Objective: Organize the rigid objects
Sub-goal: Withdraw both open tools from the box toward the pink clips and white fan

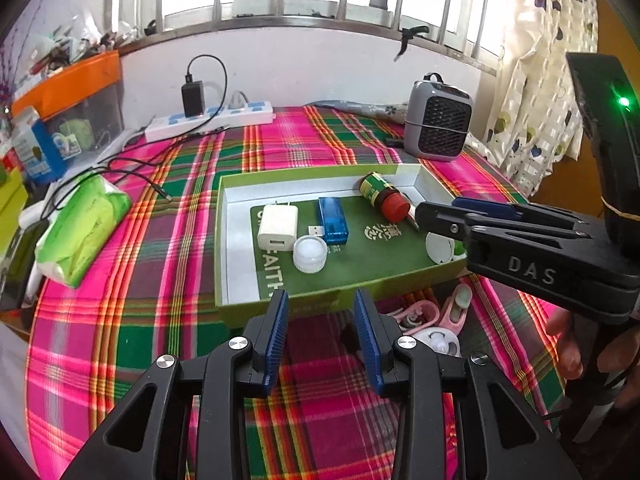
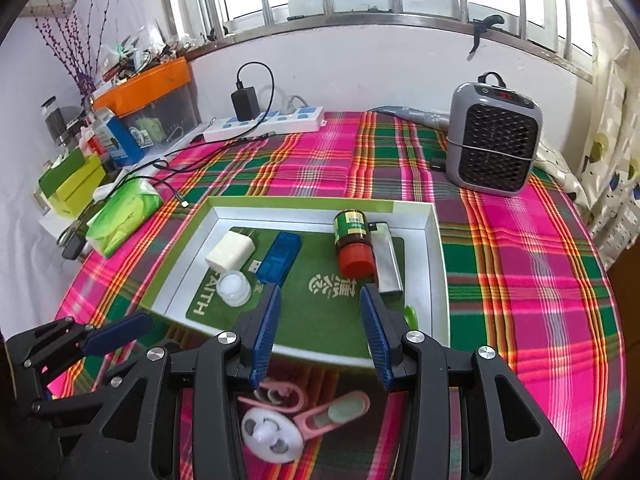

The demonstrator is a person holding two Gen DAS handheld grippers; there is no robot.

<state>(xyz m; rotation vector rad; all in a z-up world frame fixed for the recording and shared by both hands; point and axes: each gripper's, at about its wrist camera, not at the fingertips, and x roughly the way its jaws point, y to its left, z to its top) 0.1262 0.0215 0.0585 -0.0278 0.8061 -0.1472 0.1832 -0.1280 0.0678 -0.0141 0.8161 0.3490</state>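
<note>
While both my grippers hang spread and empty, left gripper (image 1: 322,320) and right gripper (image 2: 320,320), the pink and white plastic handheld fan (image 2: 280,428) lies on the plaid tablecloth (image 2: 520,280) just outside the green cardboard box lid (image 2: 438,240). Probably light, stiff, slippery; I'd pinch its handle.

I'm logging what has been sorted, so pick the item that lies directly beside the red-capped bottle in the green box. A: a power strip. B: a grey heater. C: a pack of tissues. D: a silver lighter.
D: in the right wrist view the silver lighter lies alongside the red-capped bottle inside the green box; the tissues, heater and power strip all sit outside it on the cloth.
</note>
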